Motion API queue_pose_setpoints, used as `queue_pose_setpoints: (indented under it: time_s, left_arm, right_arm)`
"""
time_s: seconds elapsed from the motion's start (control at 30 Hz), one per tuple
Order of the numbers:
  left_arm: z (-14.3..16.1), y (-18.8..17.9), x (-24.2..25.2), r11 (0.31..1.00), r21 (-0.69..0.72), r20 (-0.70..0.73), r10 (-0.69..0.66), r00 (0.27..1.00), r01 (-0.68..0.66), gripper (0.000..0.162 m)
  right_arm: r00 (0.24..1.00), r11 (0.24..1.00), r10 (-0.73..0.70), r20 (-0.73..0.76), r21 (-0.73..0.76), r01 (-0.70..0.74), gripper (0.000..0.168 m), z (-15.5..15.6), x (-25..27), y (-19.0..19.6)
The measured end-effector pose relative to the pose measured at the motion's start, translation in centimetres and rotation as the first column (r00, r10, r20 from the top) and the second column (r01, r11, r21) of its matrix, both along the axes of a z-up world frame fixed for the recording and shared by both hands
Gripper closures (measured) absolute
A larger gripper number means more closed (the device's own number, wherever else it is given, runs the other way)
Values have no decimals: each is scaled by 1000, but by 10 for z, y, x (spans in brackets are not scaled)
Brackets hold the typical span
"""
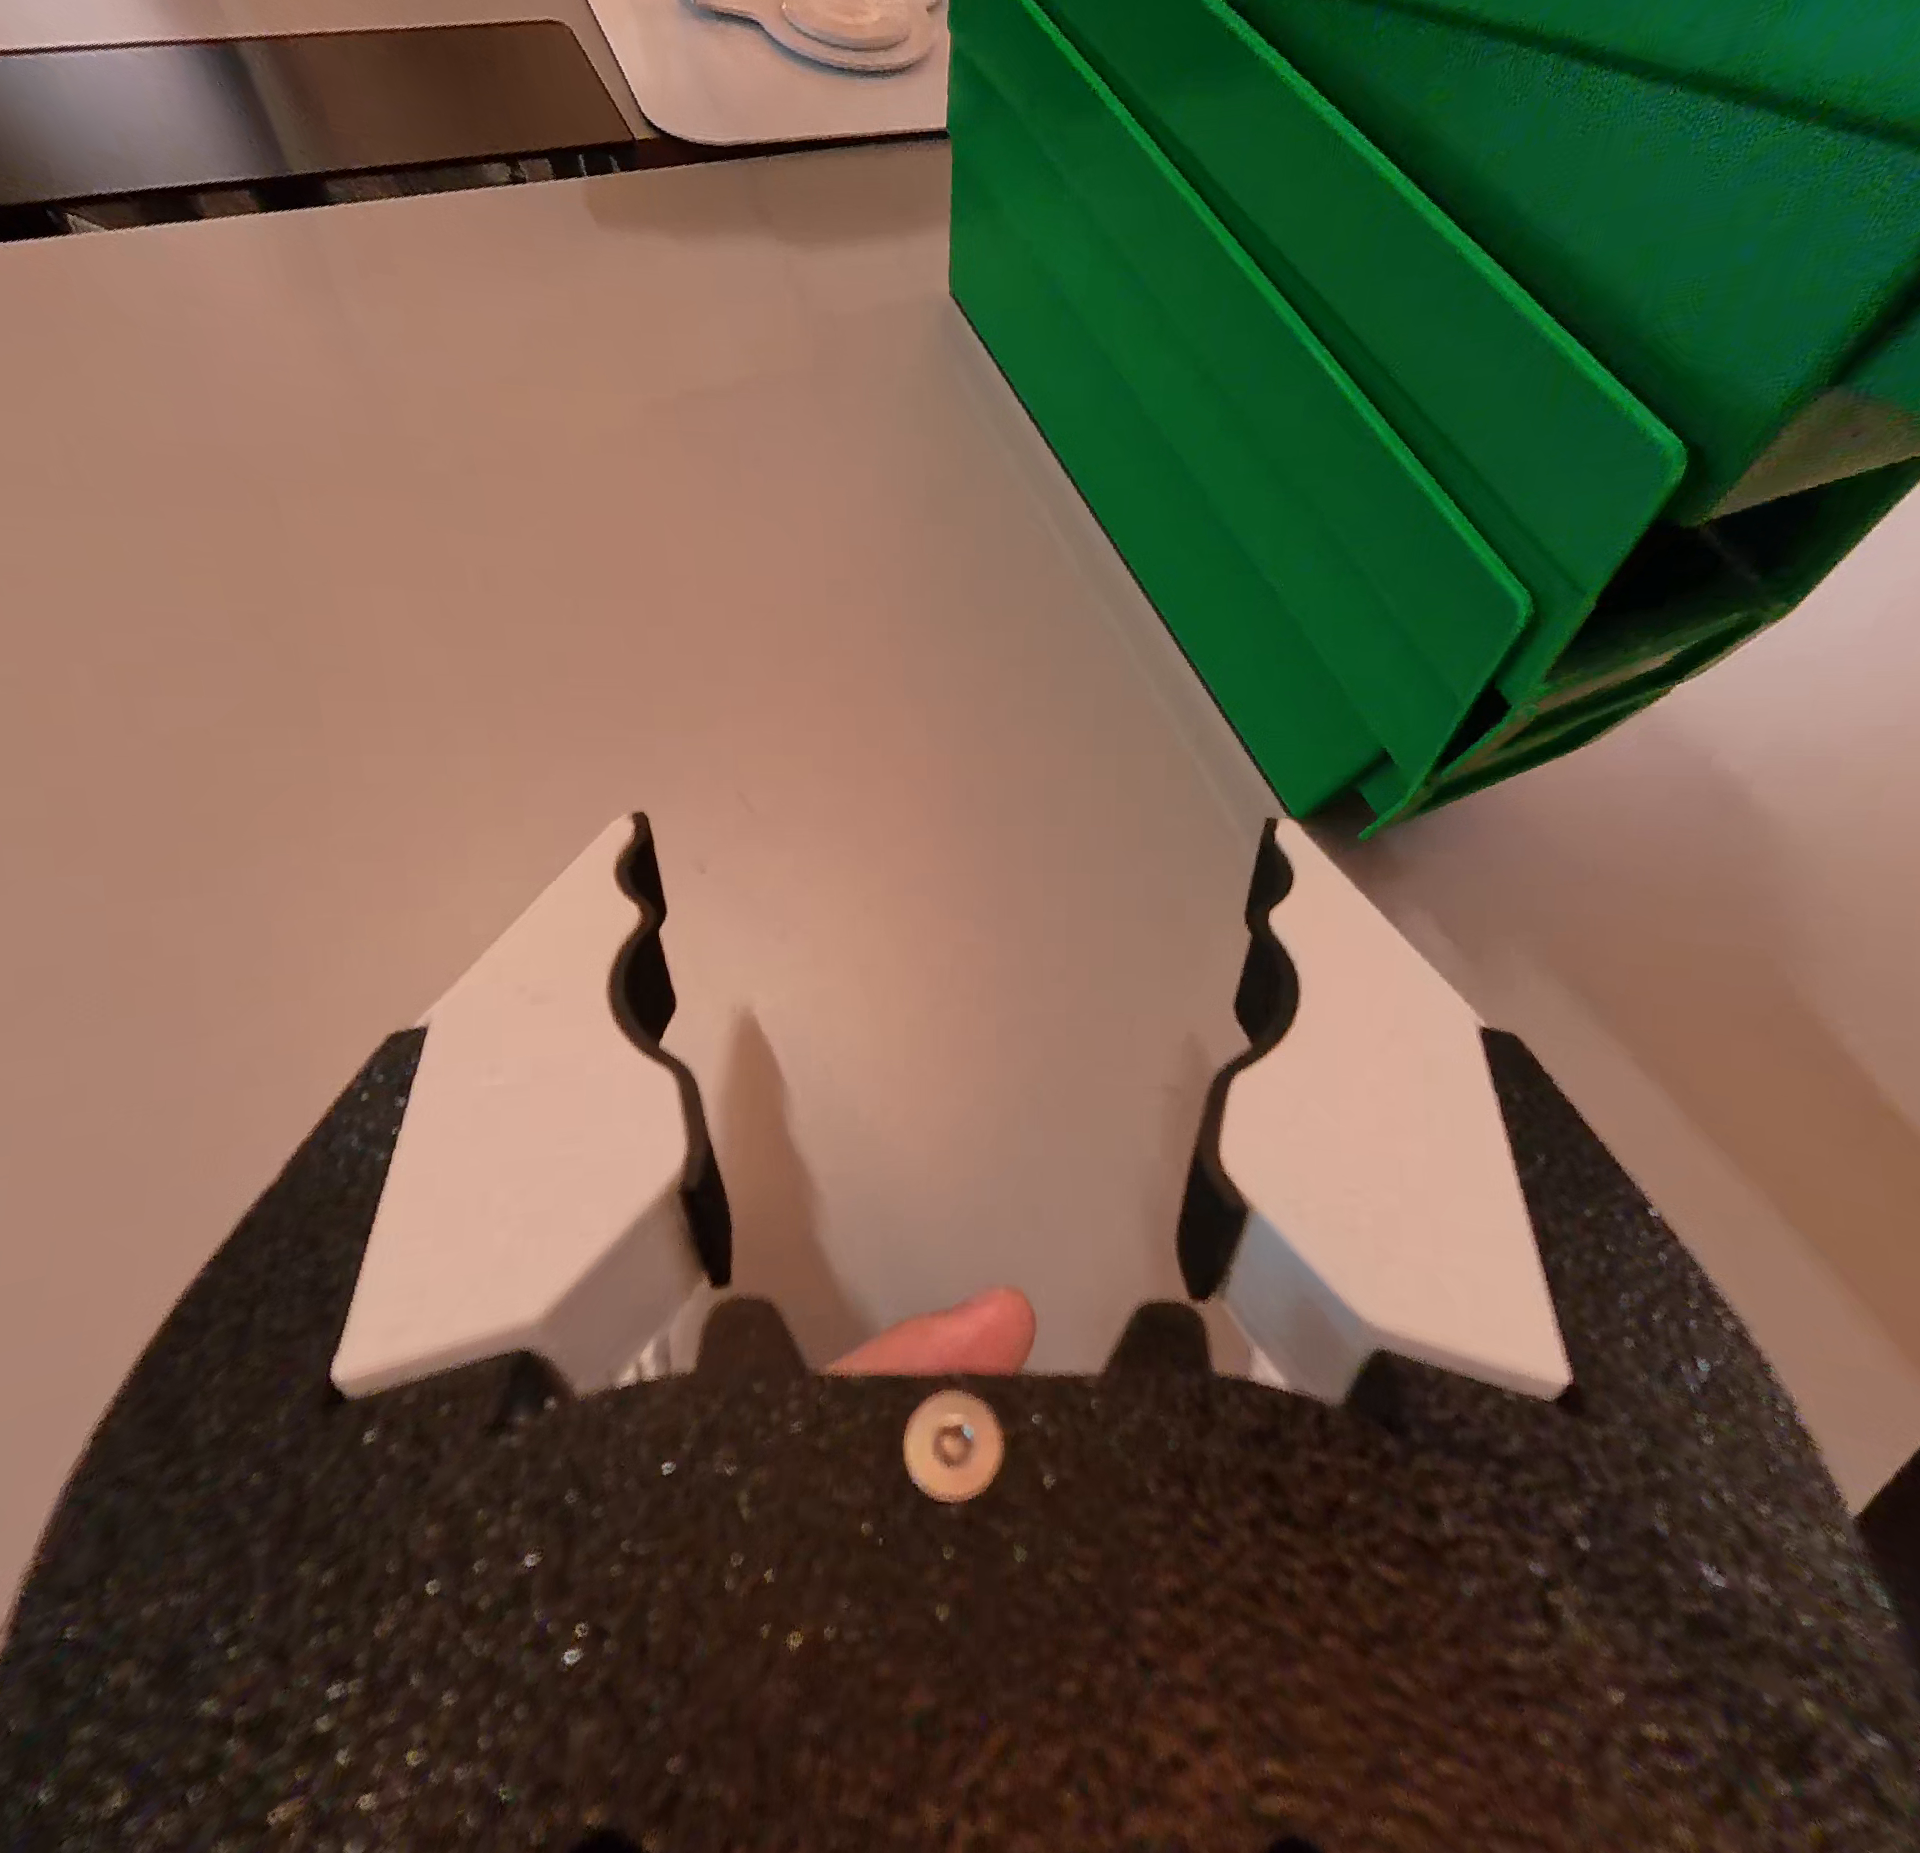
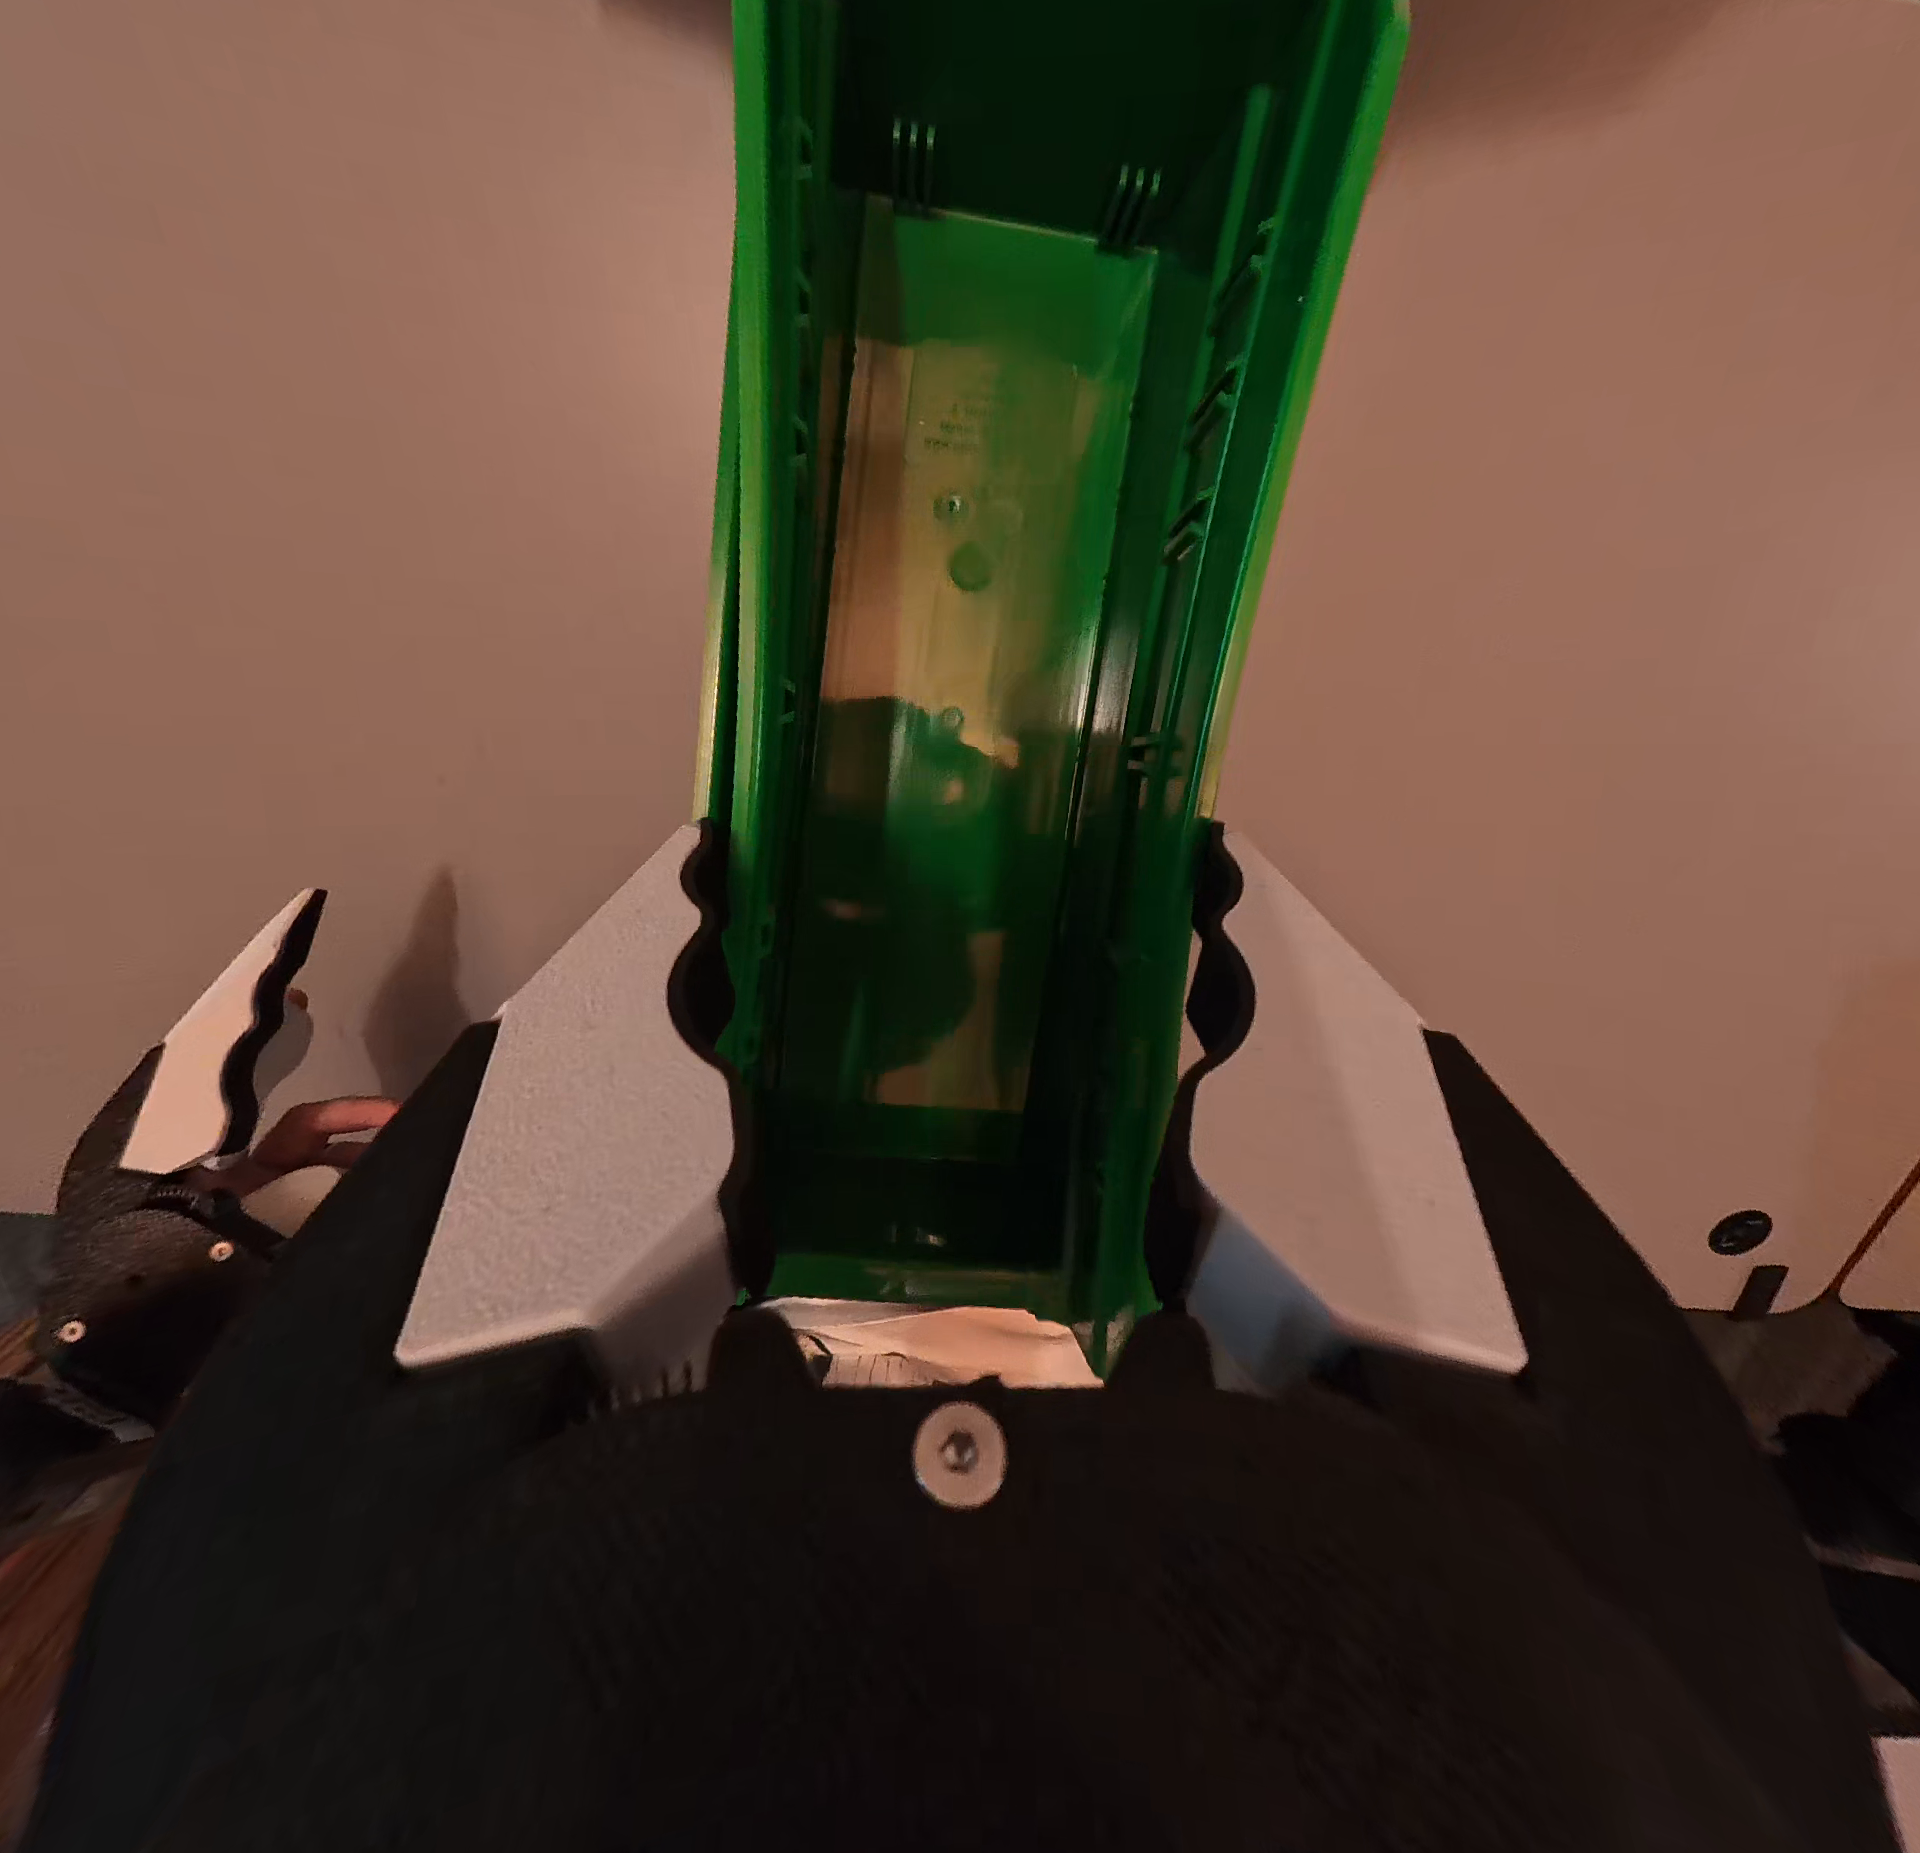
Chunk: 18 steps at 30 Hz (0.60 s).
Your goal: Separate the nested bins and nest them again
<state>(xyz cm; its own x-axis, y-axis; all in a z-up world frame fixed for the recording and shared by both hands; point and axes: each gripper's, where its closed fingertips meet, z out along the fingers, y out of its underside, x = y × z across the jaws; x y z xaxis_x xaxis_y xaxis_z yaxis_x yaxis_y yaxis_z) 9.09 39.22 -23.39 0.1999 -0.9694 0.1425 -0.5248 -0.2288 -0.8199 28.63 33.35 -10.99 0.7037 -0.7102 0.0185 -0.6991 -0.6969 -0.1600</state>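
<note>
Several green plastic bins [image 1: 1351, 369] sit nested on the beige table, fanned apart at the upper right of the left wrist view. My left gripper [image 1: 956, 847] is open and empty, low over the table to the left of the bins. In the right wrist view my right gripper [image 2: 961, 858] is shut on the top green bin [image 2: 987, 577], its fingers pressed against both long side walls, looking down into its inside. The left gripper also shows at the lower left of the right wrist view [image 2: 249, 1024].
The beige table [image 1: 468, 556] spreads left of the bins. A second table behind carries a white mat [image 1: 727, 68] with a pale flat object. A person's fingertip [image 1: 956, 1330] shows between my left fingers. A white plate with a black mark [image 2: 1756, 1242] lies at the right.
</note>
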Motion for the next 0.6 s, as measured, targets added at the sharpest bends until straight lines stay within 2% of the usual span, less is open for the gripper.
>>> queue_pose_setpoints:
  time_s: [0.27, 0.4, 0.6]
  left_arm:
    - [0, -1, 0, 1000, 5, -3, 0, 1000, 0, 52]
    - [-1, 0, 0, 1000, 3, -6, 1, 1000, -1, 52]
    - [-1, 1, -1, 1000, 0, -3, 4, 1000, -4, 52]
  right_arm:
    - [998, 997, 1, -65, -78, -6, 69, -22, -11, -11]
    - [998, 997, 6, -69, -74, -11, 61, -23, -12, -10]
    - [995, 997, 14, -97, -69, -21, 57, -25, -12, -7]
